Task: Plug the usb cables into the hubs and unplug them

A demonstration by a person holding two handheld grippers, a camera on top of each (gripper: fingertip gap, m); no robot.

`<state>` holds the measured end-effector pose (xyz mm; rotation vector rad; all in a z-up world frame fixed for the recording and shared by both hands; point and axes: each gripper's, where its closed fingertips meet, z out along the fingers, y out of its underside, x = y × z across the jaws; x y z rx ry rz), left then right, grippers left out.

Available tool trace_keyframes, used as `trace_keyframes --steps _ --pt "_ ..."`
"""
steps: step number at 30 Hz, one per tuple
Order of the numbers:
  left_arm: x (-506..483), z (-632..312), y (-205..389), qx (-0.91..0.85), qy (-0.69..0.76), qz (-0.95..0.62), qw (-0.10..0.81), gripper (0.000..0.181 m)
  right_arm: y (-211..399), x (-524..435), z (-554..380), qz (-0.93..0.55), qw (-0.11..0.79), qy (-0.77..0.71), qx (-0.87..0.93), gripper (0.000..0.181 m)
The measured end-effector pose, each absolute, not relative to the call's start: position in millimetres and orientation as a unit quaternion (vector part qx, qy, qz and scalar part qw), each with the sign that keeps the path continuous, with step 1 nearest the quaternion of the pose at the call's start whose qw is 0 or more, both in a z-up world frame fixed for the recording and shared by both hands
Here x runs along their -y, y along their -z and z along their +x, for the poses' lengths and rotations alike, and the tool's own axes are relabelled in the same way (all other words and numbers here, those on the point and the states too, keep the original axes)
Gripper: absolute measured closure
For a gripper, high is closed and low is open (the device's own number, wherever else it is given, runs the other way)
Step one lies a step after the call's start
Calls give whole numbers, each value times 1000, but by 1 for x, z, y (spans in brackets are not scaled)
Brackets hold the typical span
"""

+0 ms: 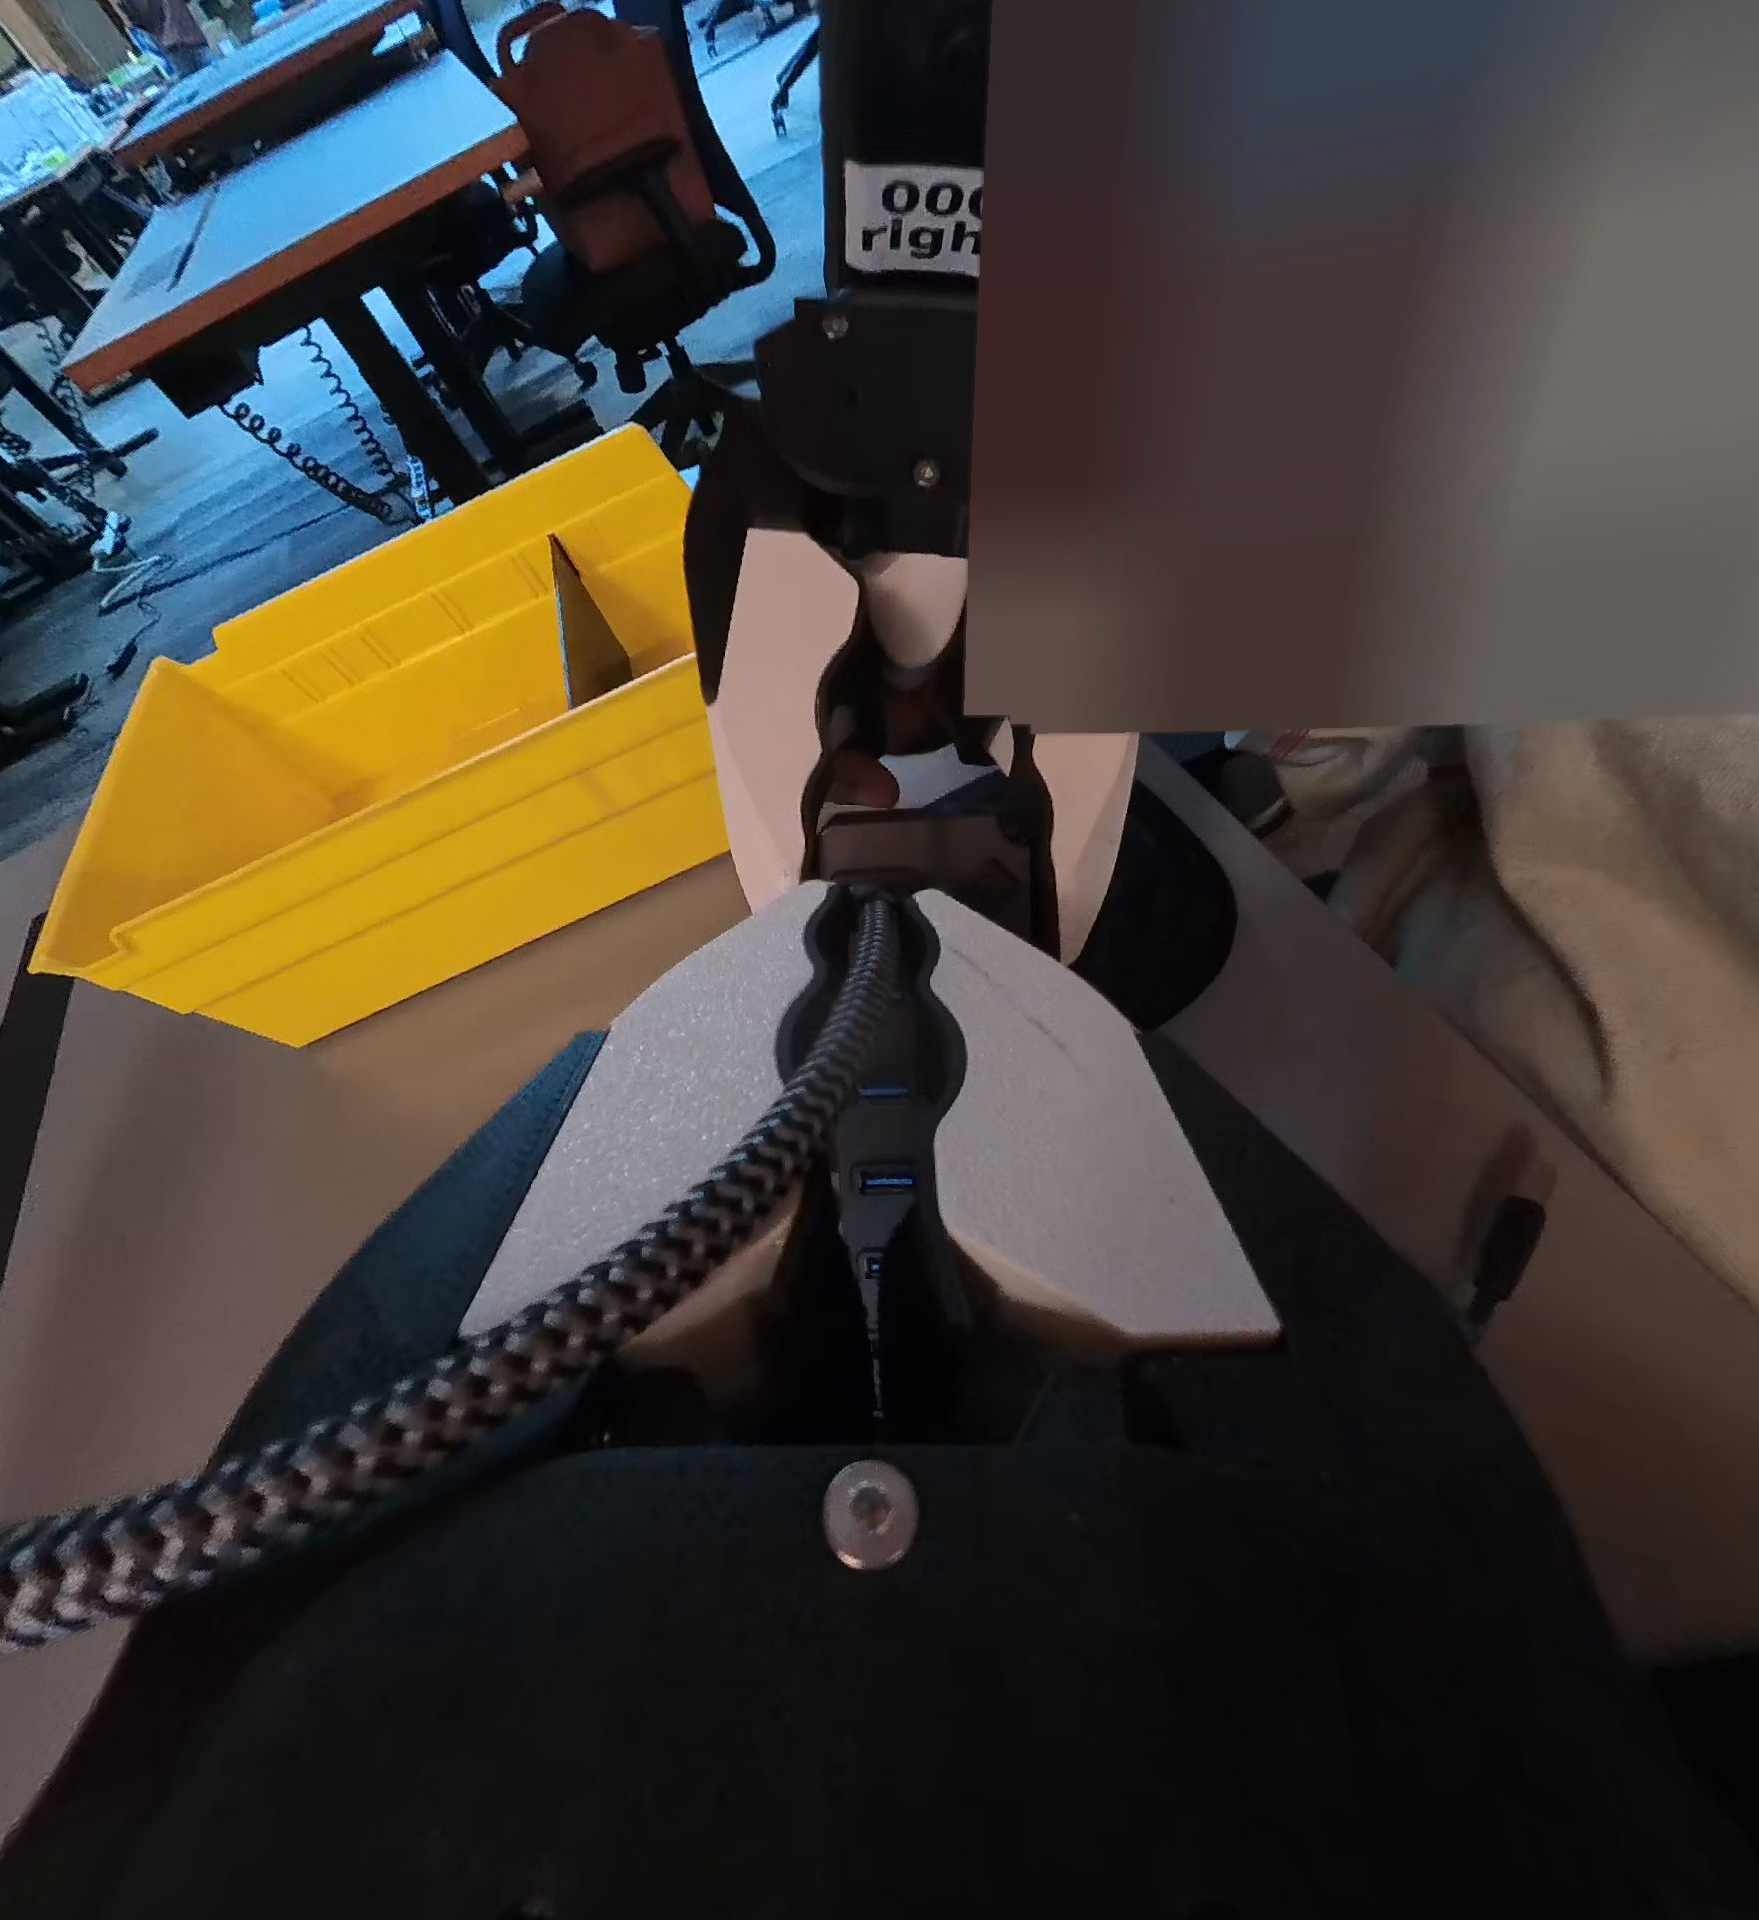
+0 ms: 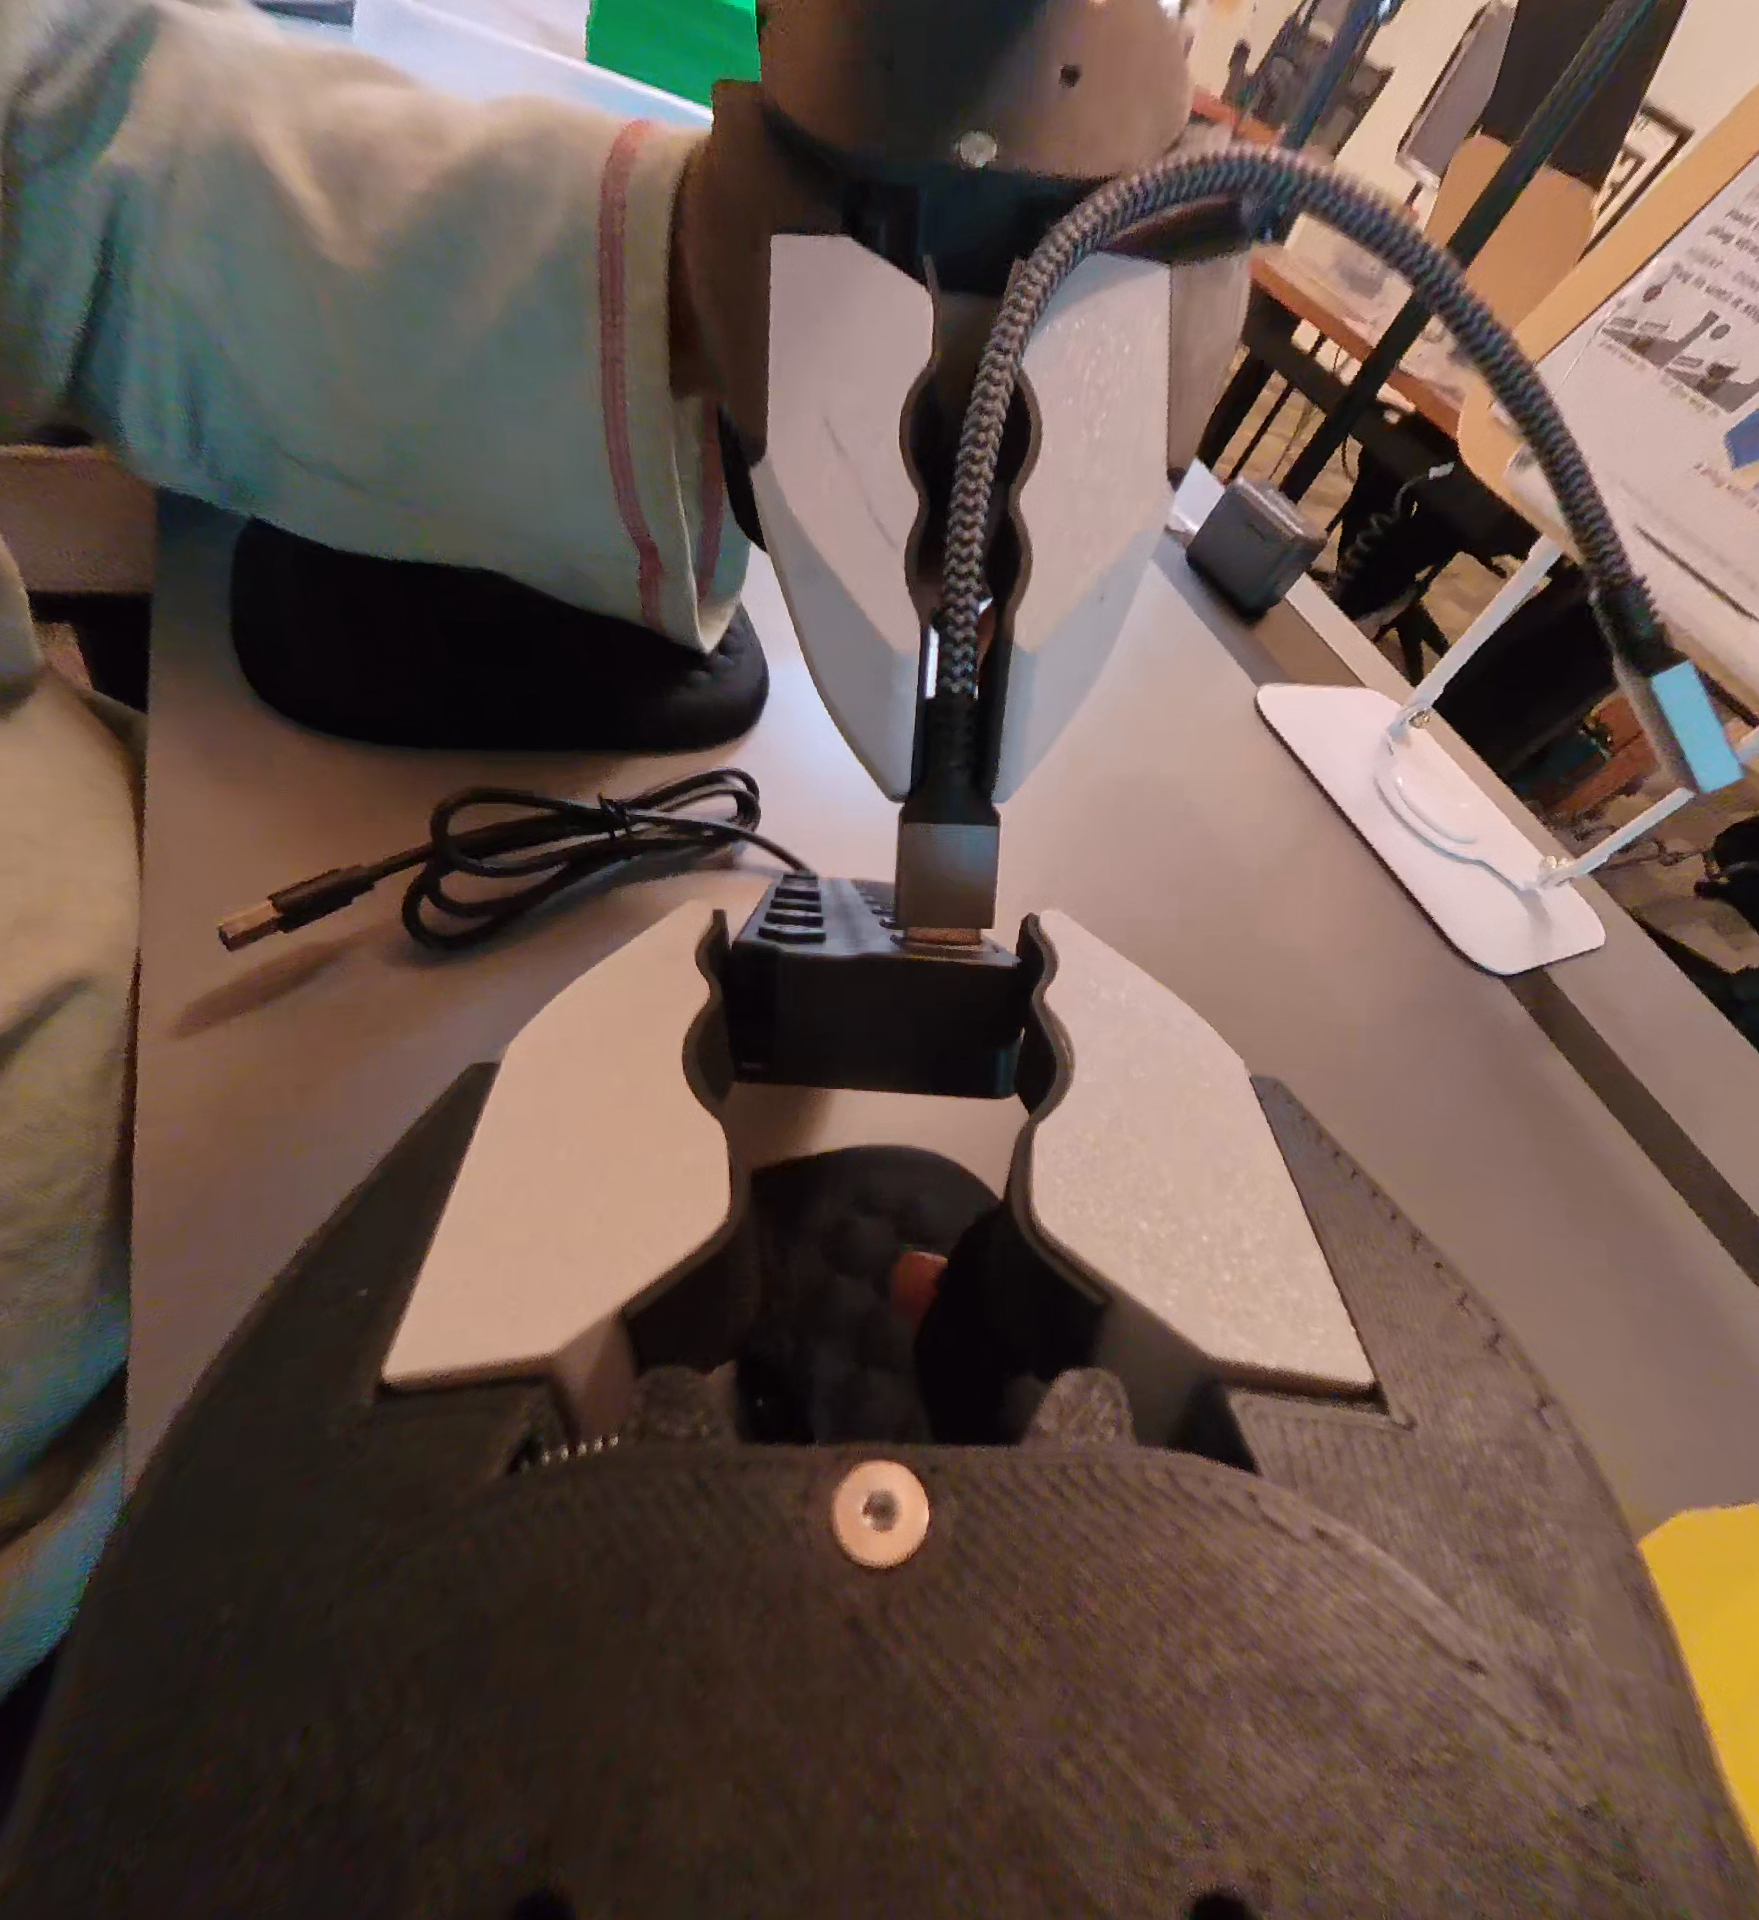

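My right gripper [image 2: 875,940] is shut on a black USB hub [image 2: 875,1013] and holds it by its short end, ports facing up. My left gripper [image 1: 870,899] is shut on a grey braided USB cable [image 1: 563,1320] just behind its plug. In the right wrist view the left gripper [image 2: 948,790] comes down from above, and the grey plug [image 2: 948,868] stands upright in a port at the hub's near end, with a thin strip of metal showing. The cable's free end [image 2: 1685,738] hangs in the air at right. In the left wrist view the hub's blue ports [image 1: 883,1179] show between my fingers.
A yellow bin [image 1: 387,810] stands on the table at left. A thin black USB cable [image 2: 563,842] lies coiled beside the hub. A white stand [image 2: 1426,821] with a printed sheet, a small grey cube [image 2: 1254,551], a black pad [image 2: 490,665] and a person's sleeve [image 2: 335,312] are nearby. The tips of both grippers are at nearly the same place.
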<state>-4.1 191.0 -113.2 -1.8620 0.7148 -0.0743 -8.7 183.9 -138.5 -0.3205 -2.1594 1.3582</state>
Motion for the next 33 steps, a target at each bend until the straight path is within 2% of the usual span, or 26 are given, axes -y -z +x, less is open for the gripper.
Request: trace_keyframes --steps 7,10,12,14,18,25,28,33 --pt "-203 -7 120 -290 34 -795 531 171 147 -195 -10 -136 261 -504 812 128" --pt "-202 -18 118 -235 12 -811 536 127 157 -208 -10 -172 245 -503 811 127" --pt "-188 -20 111 -200 -5 -806 557 115 169 -217 -9 -190 237 -495 814 127" --pt "-166 -19 101 -161 -25 -793 586 111 177 -223 -10 -205 223 -492 816 127" --pt "-115 -11 86 -93 -82 -771 625 112 195 -231 -12 -224 206 -473 827 128" --pt "21 -46 59 75 -298 -751 584 118 212 -239 -14 -249 189 -446 839 129" --pt "95 -53 43 180 -351 -712 580 125 199 -241 -15 -251 204 -479 816 119" --pt "188 -61 61 308 -409 -709 485 129 188 -255 -8 -251 245 -457 817 117"
